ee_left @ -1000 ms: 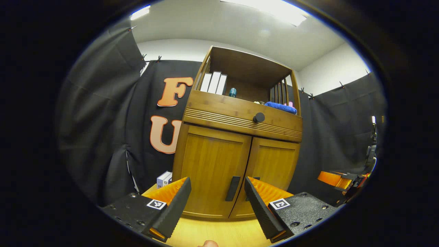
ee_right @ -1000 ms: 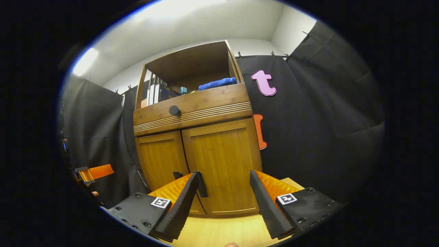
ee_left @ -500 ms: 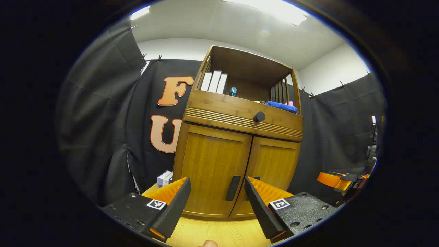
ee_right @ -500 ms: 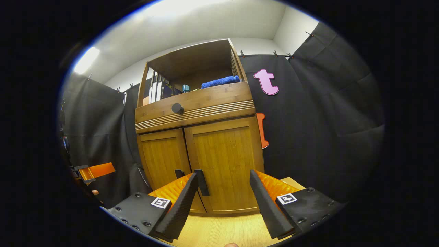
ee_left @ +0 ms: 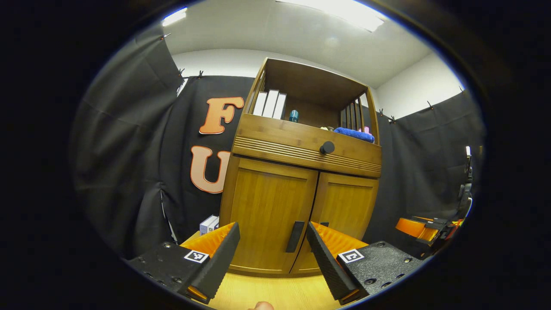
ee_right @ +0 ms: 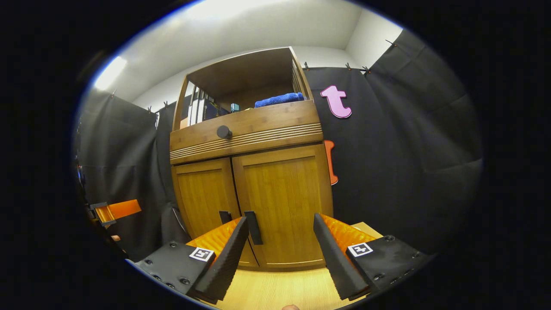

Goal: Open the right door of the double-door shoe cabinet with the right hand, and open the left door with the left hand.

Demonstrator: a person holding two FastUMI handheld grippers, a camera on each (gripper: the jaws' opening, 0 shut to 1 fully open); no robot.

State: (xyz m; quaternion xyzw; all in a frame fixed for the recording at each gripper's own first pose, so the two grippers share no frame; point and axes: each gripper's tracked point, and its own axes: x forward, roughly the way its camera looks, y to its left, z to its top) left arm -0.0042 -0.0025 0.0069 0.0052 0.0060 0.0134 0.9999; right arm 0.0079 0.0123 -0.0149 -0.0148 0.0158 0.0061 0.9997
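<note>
- Since a second ago your right claw (ee_right: 280,254) has crept nearer the shoe cabinet (ee_right: 249,181); the right door's handle (ee_right: 253,227) now sits clear of the inner finger, just inside the gap.
- Your left claw (ee_left: 272,258) has barely moved, with a slight drift that leaves the left door's handle (ee_left: 295,236) between its fingers, ahead of the tips.
- Both doors are shut: the left door (ee_left: 269,215) and the right door (ee_right: 284,206) meet flush at the centre seam, so neither opening has begun.
- Both claws are released, jaws wide apart and holding nothing. Each points level at the cabinet's lower front, low over the tabletop (ee_right: 275,288).
- In the left gripper view you can see the right claw off to the side, well apart from the cabinet; the right gripper view likewise shows the left one.
- By my judgement you are in the approach: shift the right claw slightly toward the seam to centre the handle, then push in and clench.
</note>
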